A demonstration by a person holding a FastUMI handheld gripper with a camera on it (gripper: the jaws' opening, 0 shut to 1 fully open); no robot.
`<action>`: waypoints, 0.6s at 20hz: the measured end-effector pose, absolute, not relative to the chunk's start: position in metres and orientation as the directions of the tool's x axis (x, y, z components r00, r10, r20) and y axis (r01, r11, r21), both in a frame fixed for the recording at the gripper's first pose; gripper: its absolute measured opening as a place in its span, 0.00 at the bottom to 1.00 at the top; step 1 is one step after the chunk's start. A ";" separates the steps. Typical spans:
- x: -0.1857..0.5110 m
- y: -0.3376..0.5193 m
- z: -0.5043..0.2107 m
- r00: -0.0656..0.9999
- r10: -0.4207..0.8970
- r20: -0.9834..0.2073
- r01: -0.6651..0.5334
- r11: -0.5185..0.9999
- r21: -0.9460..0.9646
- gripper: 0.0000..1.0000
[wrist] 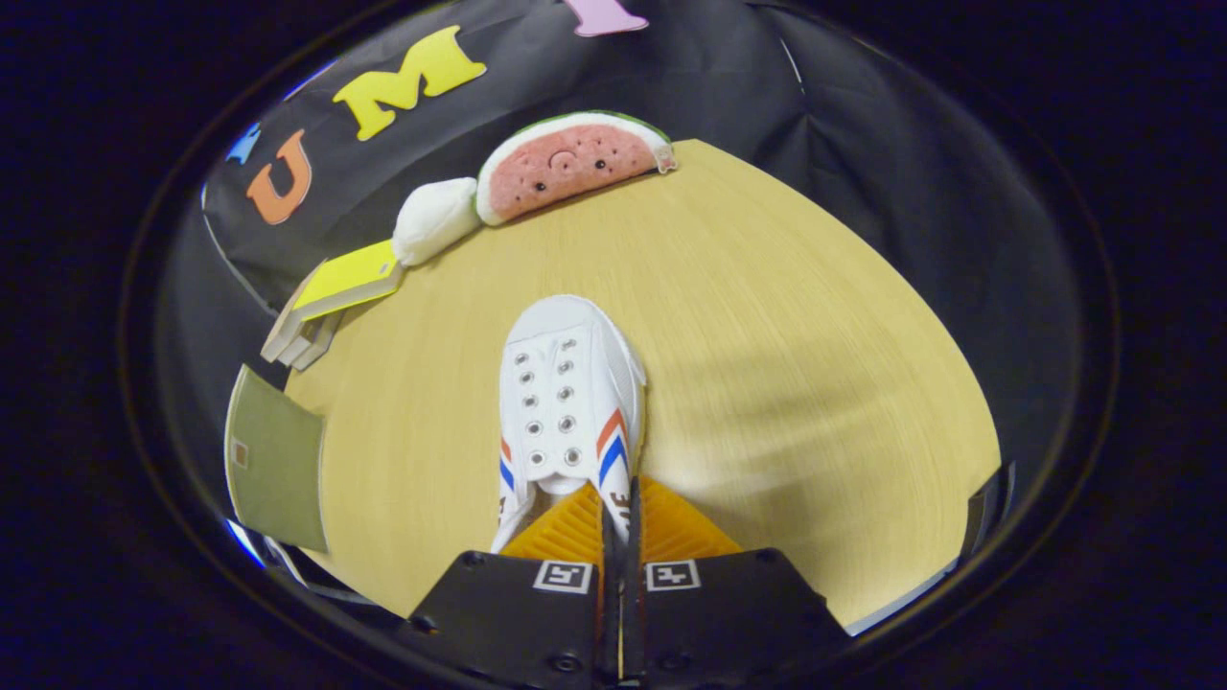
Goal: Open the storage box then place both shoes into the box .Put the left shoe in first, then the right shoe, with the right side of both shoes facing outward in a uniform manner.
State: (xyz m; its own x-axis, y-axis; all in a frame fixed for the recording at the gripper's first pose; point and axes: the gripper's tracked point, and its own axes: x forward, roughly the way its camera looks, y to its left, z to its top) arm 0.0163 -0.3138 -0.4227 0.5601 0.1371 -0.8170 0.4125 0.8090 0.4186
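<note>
The hand-held gripper (621, 517) pinches the white shoe's (566, 402) heel-side wall between its fingers.

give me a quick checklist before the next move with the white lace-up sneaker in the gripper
1. Grip: gripper fingers closed on the side wall of the white sneaker with red and blue stripes: ok.
2. Toe points away, beyond the fingers: ok.
3. Left or right shoe: cannot tell.
4. Storage box open: cannot tell.
5. Round wooden table bare beside the shoe: ok.
6. Watermelon plush, white plush and yellow book sit far beyond the shoe: ok.
</note>
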 end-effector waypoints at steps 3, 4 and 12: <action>0.014 -0.289 -0.406 0.561 0.166 -0.811 0.451 0.760 0.468 0.06; 0.012 -0.279 -0.397 0.561 0.166 -0.811 0.459 0.753 0.472 0.06; 0.022 -0.141 -0.276 0.602 0.173 -0.780 0.428 0.755 0.497 0.06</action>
State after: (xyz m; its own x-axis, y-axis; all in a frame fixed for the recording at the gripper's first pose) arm 0.0224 -0.1408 -0.2759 0.6016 0.1729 -0.7798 0.4278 0.7547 0.4974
